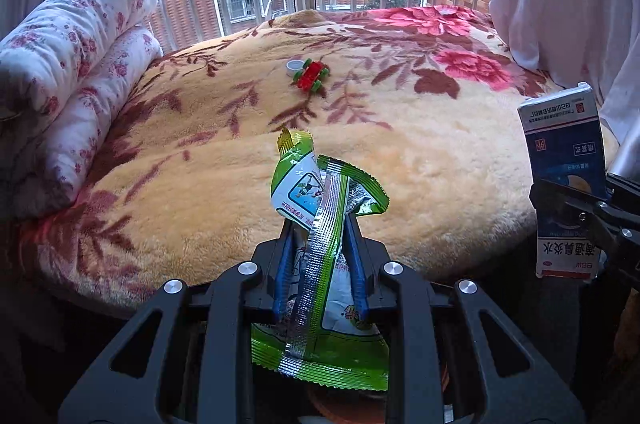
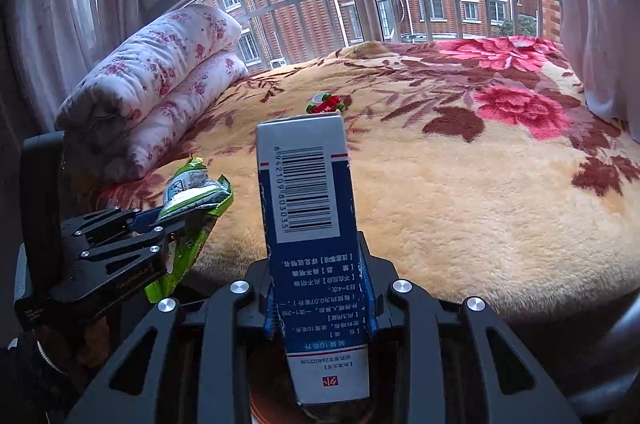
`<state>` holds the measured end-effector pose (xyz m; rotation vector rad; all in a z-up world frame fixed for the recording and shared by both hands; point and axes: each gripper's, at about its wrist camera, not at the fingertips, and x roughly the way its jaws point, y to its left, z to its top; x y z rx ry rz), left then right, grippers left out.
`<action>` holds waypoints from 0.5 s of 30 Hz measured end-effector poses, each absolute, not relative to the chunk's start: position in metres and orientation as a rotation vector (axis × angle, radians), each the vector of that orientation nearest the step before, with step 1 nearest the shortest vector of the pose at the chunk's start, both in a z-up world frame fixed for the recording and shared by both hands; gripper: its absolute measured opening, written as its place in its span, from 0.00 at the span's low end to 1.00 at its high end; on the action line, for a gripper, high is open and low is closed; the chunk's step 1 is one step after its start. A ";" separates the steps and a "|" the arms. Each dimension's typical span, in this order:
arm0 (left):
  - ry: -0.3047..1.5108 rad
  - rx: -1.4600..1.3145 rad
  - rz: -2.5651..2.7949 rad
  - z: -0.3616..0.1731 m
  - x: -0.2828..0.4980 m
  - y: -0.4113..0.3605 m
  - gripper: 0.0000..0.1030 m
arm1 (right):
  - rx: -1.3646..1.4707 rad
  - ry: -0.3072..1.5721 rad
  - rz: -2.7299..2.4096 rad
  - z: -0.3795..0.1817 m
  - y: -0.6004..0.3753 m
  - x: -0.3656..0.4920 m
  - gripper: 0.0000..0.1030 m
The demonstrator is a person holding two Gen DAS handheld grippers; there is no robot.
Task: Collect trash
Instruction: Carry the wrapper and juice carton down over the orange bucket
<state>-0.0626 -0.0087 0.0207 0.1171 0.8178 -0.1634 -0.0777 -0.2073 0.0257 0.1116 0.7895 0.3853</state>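
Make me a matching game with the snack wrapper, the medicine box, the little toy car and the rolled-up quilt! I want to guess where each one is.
Things:
1. green snack wrapper
2. blue and white medicine box
3. red and green toy car
4. flowery rolled quilt

Places:
A. lying on the blanket beside a white cap
B. clamped in the right gripper
C. at the bed's edge by the window
D. clamped in the left gripper

Pairs: 1-D, 2-B, 3-A, 4-C
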 end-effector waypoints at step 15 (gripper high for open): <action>1.048 0.222 -0.235 -0.062 -0.120 -0.009 0.23 | -0.072 1.022 0.518 -0.045 -0.187 -0.142 0.30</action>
